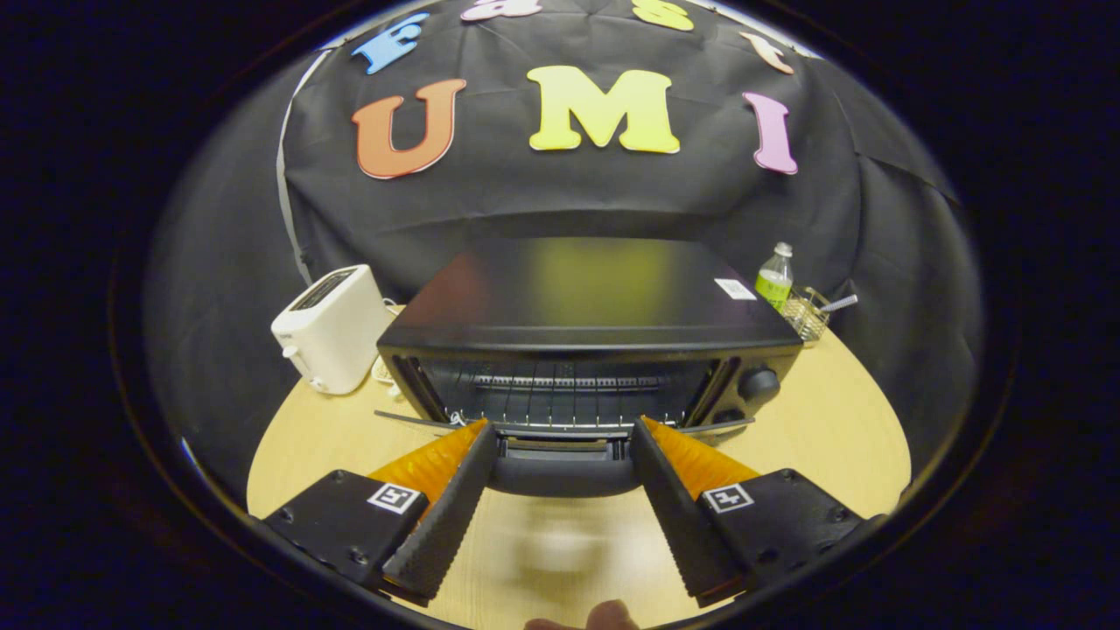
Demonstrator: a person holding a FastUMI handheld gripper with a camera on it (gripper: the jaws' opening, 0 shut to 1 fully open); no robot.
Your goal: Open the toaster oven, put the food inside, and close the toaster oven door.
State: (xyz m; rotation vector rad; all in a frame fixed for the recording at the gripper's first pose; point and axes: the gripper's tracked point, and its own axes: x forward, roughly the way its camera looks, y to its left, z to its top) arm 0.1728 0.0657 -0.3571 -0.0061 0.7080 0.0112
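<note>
the toaster oven point(588, 337) sits square in the middle of the round table point(840, 411), and its door point(564, 430) hangs folded down toward us, wire rack point(564, 395) bare inside. the gripper point(564, 430) is spread wide, one finger on each side of the door handle point(563, 472), neither visibly pressing on it, so it grips nothing right now. that handle is a thick, rounded, rigid bar, and it looks smooth, so a slack pinch could slide off; the middle of the bar, or hooking under its edge, seems the safest hold. the door should swing stiffly on its hinge, with the heavy steel box unlikely to budge. no food in sight ahead of the fingers, so loading is not yet done. a white toaster point(332, 328) stands to the oven's left, a green bottle point(775, 278) and a small wire basket point(807, 313) behind its right corner.
</note>
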